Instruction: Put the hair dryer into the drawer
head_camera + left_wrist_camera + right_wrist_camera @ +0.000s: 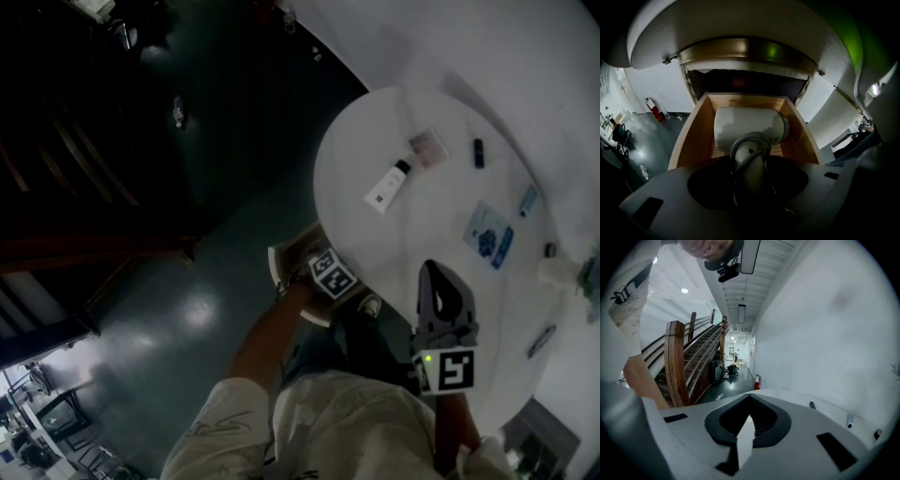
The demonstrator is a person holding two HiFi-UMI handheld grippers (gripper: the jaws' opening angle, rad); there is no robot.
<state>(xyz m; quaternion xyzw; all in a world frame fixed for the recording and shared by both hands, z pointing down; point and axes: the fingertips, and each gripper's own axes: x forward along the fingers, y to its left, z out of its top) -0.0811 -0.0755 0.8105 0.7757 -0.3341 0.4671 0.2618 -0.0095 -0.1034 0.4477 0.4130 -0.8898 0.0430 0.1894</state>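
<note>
Spreading across the right of the head view, the round white tabletop [431, 220] is the biggest thing here. The person's left arm [267, 342] reaches down past its near edge, because the drawer sits underneath it.

Seen from the left gripper view, the wooden drawer [691, 140] is pulled out from under the rim, open at the top and otherwise bare. That leaves room to lower something straight in.

The hair dryer [747, 126] is already inside the drawer's walls. Its white barrel lies crosswise near the back and its handle points up toward the camera. Whether the barrel is resting on the drawer floor cannot be told.

The left claw [750, 164] is clenched on that handle, pointing steeply down. Holding the handle suits the job, since the bulky end goes in first and the claw stays above the walls. By my judgement the placing is nearly done, with only the letting go and the drawer left.

The right claw [749, 398] is closed with nothing in it and hangs over the tabletop, out of the way.

A white tube [386, 187], a blue booklet [489, 234] and a small card [427, 146] lie scattered on top and play no part.
</note>
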